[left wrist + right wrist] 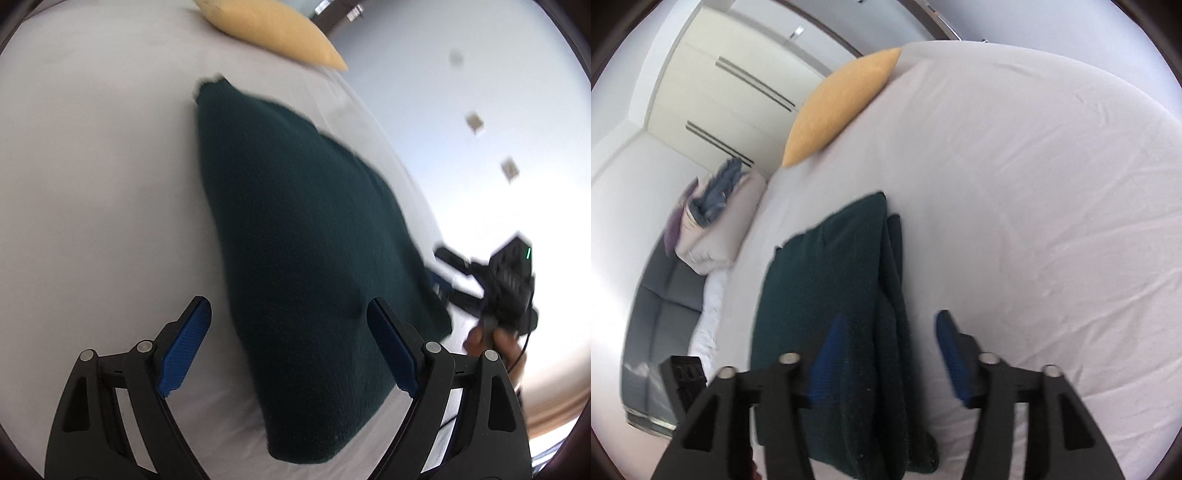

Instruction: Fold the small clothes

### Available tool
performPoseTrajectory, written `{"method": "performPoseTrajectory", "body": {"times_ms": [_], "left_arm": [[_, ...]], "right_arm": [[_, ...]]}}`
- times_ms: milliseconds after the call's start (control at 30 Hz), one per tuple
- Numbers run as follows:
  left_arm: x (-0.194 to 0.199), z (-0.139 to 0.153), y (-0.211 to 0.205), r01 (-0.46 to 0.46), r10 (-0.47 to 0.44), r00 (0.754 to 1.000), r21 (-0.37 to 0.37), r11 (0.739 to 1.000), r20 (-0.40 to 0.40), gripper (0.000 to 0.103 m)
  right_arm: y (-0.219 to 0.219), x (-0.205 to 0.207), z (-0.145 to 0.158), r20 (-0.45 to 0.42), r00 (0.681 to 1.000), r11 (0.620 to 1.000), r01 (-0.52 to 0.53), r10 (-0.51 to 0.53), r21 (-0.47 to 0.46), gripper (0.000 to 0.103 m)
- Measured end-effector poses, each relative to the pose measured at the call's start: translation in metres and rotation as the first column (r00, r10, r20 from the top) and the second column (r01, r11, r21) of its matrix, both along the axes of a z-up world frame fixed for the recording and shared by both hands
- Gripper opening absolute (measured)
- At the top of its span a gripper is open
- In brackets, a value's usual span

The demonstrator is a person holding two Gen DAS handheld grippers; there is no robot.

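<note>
Though folded, sweater [295, 229] on bed [96, 177]

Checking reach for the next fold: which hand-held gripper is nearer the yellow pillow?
Hard to call; neither is close. Both hand-held grippers, left and right, hang open at the near end of the dark green sweater. The yellow pillow lies beyond its far end.

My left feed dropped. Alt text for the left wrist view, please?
A dark green knit garment lies folded on the white bed, under the open left gripper. A yellow pillow lies beyond it; the right gripper is blurred at right.
</note>
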State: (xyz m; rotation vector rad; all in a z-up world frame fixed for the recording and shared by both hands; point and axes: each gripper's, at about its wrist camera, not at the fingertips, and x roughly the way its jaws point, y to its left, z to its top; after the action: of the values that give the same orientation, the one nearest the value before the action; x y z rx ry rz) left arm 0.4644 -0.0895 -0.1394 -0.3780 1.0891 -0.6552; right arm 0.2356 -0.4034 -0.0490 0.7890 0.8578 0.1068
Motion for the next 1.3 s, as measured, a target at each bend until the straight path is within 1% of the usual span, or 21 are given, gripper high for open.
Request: {"method": "performPoseTrajectory", "body": {"times_ms": [67, 100, 167, 200, 300, 333, 367, 400, 433, 533, 567, 600, 667, 767, 900, 967, 1033, 1133, 1200, 1233, 1300], "left_arm": [[0.006, 0.000, 0.003, -0.016, 0.016, 1.000, -0.019, 1.000, -0.024, 0.086], [0.012, -0.001, 0.002, -0.009, 0.008, 0.999, -0.027, 1.000, -0.041, 0.086], [0.023, -0.007, -0.003, 0.014, -0.015, 0.997, -0.022, 1.000, -0.075, 0.086], [0.027, -0.011, -0.003, 0.018, -0.019, 0.996, -0.017, 1.000, -0.089, 0.086], [0.039, -0.024, -0.003, 0.003, -0.012, 0.987, -0.056, 0.998, -0.160, 0.086], [0.043, -0.027, -0.003, 0.000, -0.011, 0.985, -0.065, 0.998, -0.174, 0.081], [0.046, -0.030, -0.005, 0.003, -0.015, 0.983, -0.065, 0.998, -0.184, 0.073], [0.046, -0.031, -0.006, 0.006, -0.018, 0.982, -0.066, 0.998, -0.189, 0.069], [0.046, -0.033, -0.008, 0.010, -0.022, 0.981, -0.063, 0.998, -0.193, 0.063], [0.042, -0.027, -0.016, 0.013, -0.013, 0.988, 0.000, 1.000, -0.151, 0.055], [0.042, -0.025, -0.016, 0.013, -0.012, 0.990, 0.010, 1.000, -0.140, 0.050], [0.040, -0.022, -0.017, 0.016, -0.014, 0.992, 0.018, 1.000, -0.126, 0.047], [0.035, -0.014, -0.021, 0.023, -0.020, 0.995, 0.034, 0.999, -0.096, 0.038], [0.022, 0.005, -0.016, 0.022, -0.020, 0.998, 0.030, 0.999, -0.062, 0.035], [-0.013, 0.036, 0.012, 0.032, -0.031, 0.999, 0.015, 0.999, -0.018, 0.034], [-0.040, 0.050, 0.036, 0.034, -0.034, 0.999, 0.004, 0.999, -0.014, 0.035], [-0.075, 0.061, 0.062, 0.053, -0.053, 0.999, 0.017, 0.998, -0.004, 0.035], [-0.122, 0.072, 0.094, 0.054, -0.055, 0.998, 0.045, 0.998, 0.012, 0.035], [-0.153, 0.077, 0.119, 0.030, -0.033, 0.999, 0.077, 0.997, 0.039, 0.035], [-0.172, 0.076, 0.130, 0.020, -0.025, 0.999, 0.098, 0.995, 0.045, 0.035], [-0.198, 0.064, 0.144, 0.011, -0.014, 1.000, 0.116, 0.993, 0.022, 0.035]], "right_arm": [[-0.002, 0.008, -0.003, -0.023, 1.000, 1.000, -0.010, 0.011, 0.028, 0.068], [-0.002, 0.014, -0.007, -0.034, 0.999, 0.999, -0.023, 0.025, 0.049, 0.068], [0.006, 0.029, -0.018, -0.064, 0.995, 0.991, -0.070, 0.078, 0.116, 0.068], [0.009, 0.036, -0.025, -0.095, 0.992, 0.988, -0.072, 0.085, 0.133, 0.068], [0.018, 0.049, -0.029, -0.097, 0.989, 0.986, -0.099, 0.112, 0.137, 0.069], [0.020, 0.054, -0.030, -0.104, 0.987, 0.984, -0.107, 0.122, 0.141, 0.069], [0.023, 0.059, -0.031, -0.113, 0.985, 0.983, -0.116, 0.132, 0.140, 0.069], [0.025, 0.063, -0.031, -0.125, 0.982, 0.984, -0.127, 0.143, 0.125, 0.065], [0.029, 0.067, -0.031, -0.141, 0.978, 0.985, -0.142, 0.154, 0.094, 0.056], [0.036, 0.070, -0.031, -0.171, 0.967, 0.982, -0.180, 0.187, 0.053, 0.038], [0.039, 0.070, -0.029, -0.168, 0.968, 0.982, -0.185, 0.189, 0.041, 0.036], [0.042, 0.069, -0.027, -0.160, 0.969, 0.982, -0.185, 0.187, 0.025, 0.032], [0.053, 0.063, -0.018, -0.140, 0.973, 0.981, -0.189, 0.183, -0.034, 0.028], [0.069, 0.052, 0.003, -0.109, 0.978, 0.978, -0.190, 0.180, -0.091, 0.025], [0.107, 0.014, 0.043, -0.043, 0.974, 0.962, -0.227, 0.223, -0.153, 0.024], [0.128, -0.015, 0.059, -0.007, 0.967, 0.956, -0.254, 0.256, -0.147, 0.024], [0.146, -0.043, 0.065, 0.011, 0.960, 0.950, -0.276, 0.280, -0.145, 0.024], [0.174, -0.080, 0.062, 0.021, 0.949, 0.944, -0.310, 0.314, -0.112, 0.024], [0.195, -0.103, 0.051, 0.012, 0.940, 0.937, -0.340, 0.342, -0.073, 0.024], [0.206, -0.114, 0.040, -0.002, 0.937, 0.936, -0.350, 0.350, -0.050, 0.024], [0.222, -0.130, 0.015, -0.040, 0.935, 0.936, -0.353, 0.352, -0.011, 0.024]]}}
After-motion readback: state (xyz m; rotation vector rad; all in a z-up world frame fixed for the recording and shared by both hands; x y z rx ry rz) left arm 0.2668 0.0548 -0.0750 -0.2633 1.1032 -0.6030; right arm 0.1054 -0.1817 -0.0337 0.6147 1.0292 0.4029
